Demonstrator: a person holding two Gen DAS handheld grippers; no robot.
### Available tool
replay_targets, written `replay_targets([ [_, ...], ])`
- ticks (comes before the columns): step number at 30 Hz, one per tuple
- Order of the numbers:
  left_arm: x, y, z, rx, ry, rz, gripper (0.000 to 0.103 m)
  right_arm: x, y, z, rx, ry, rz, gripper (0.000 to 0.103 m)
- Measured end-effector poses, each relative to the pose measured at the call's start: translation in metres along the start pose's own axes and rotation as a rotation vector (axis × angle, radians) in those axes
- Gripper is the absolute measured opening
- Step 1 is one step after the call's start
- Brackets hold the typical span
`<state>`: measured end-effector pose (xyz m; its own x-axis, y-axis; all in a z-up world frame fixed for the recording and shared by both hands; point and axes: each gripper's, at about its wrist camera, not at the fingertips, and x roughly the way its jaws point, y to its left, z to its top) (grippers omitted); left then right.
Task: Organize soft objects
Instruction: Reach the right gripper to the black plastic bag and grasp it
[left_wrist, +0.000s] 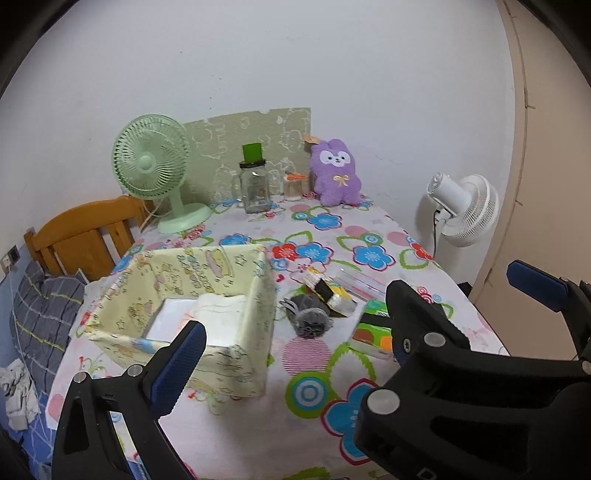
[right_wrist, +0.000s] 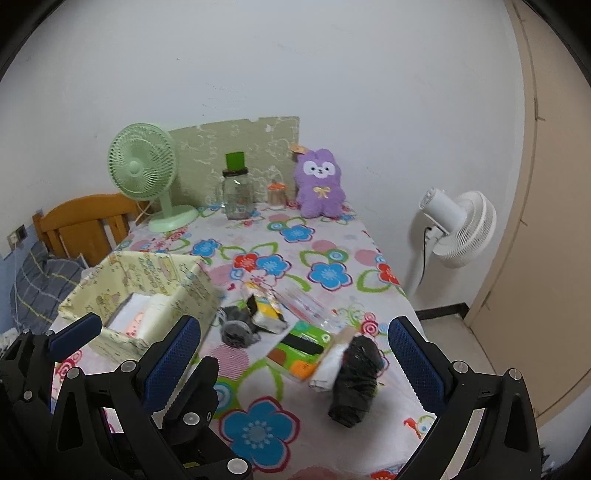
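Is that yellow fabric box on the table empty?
No. The yellow fabric box holds folded white cloth lying over a white bottom; nothing else shows inside.

You can read no text here. The pale yellow fabric box (left_wrist: 207, 280) carries printed rows of characters along its inner wall, but they blur past reading in both views. The green packet (right_wrist: 301, 347) and the yellow packet (right_wrist: 267, 310) on the surface show only colour blocks, no legible brand or number.
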<state>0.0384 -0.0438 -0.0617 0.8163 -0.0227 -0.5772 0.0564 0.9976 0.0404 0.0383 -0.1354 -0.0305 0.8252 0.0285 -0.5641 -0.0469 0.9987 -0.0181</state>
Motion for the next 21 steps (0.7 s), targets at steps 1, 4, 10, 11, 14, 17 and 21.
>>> replay_targets([
  [1,0.002,-0.003,-0.001,0.003,0.004,-0.005,0.102,0.002,-0.003,-0.002,0.004,0.002,-0.004,0.103],
  [4,0.008,-0.010,-0.006,0.010,0.016,-0.017,0.102,0.007,-0.011,-0.007,0.006,0.009,-0.015,0.103],
  [10,0.027,-0.023,-0.013,0.019,0.062,-0.036,0.102,0.021,-0.025,-0.017,0.014,0.017,-0.027,0.098],
  [11,0.031,-0.025,-0.015,0.022,0.071,-0.042,0.102,0.023,-0.026,-0.019,0.014,0.021,-0.027,0.097],
  [14,0.039,-0.031,-0.019,0.028,0.079,-0.051,0.102,0.032,-0.031,-0.024,0.012,0.039,-0.029,0.097],
  [17,0.049,-0.037,-0.021,0.043,0.093,-0.064,0.102,0.042,-0.036,-0.028,0.007,0.054,-0.037,0.095],
  [21,0.065,-0.042,-0.024,0.039,0.140,-0.067,0.101,0.055,-0.044,-0.033,0.017,0.080,-0.050,0.090],
])
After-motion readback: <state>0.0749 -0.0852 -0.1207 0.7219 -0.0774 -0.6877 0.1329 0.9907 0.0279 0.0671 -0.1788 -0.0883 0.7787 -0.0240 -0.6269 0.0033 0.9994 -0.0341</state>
